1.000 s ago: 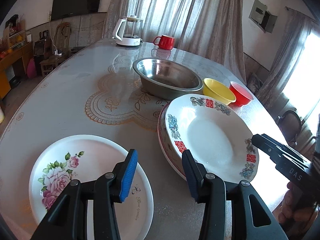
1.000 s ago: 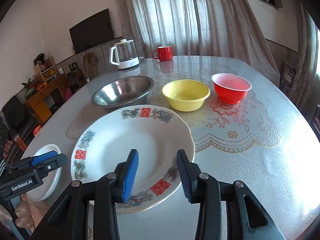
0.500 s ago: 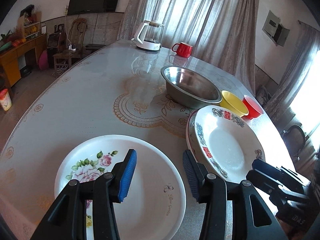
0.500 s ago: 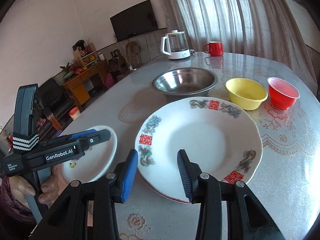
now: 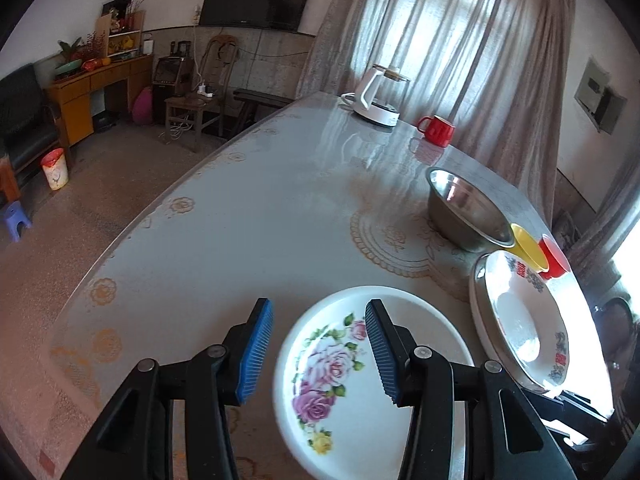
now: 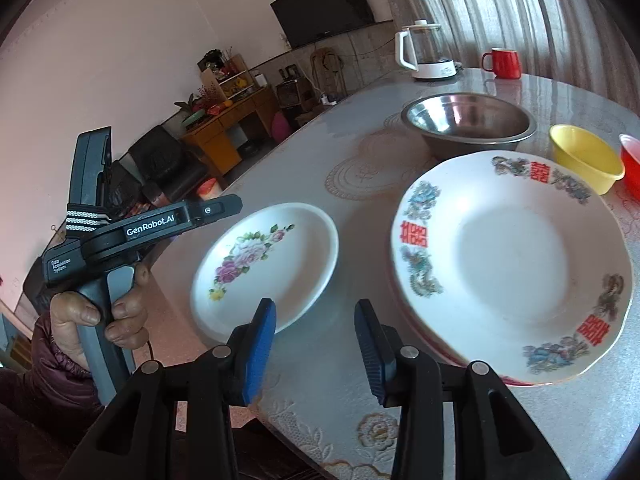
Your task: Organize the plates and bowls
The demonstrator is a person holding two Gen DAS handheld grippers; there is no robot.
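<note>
the left gripper (image 5: pixel 318 344) hangs over the near edge of the table (image 5: pixel 248 216) with its blue-padded jaws parted and nothing between them; its right finger overlaps the rose plate (image 5: pixel 360 392) in the picture, but contact cannot be told. the right gripper (image 6: pixel 316 344) is likewise spread and empty, above bare tablecloth between the rose plate (image 6: pixel 264 264) and the big plate (image 6: pixel 512 264).

only the right wrist view shows the left tool from the side, gripped by a hand (image 6: pixel 100 312) in a dark sleeve, with "GenRobot.AI" in white on its body; smaller lettering below it is too small to read. only the left wrist view shows the floor beside the table, with a chair (image 5: pixel 200 92) and a red bin (image 5: pixel 54 166).

counted near to far: one rose plate at the near edge; just beside it a stack of two plates, the big plate on top bearing red double-happiness characters and blue flowers, a second rim showing under it; then three bowls, a steel bowl (image 6: pixel 468 124), a yellow bowl (image 6: pixel 584 160) and a red bowl (image 6: pixel 632 168); well apart at the far end, one kettle (image 6: pixel 426 54) and one red mug (image 6: pixel 504 63). a dark television (image 6: pixel 324 12) hangs on the wall.
</note>
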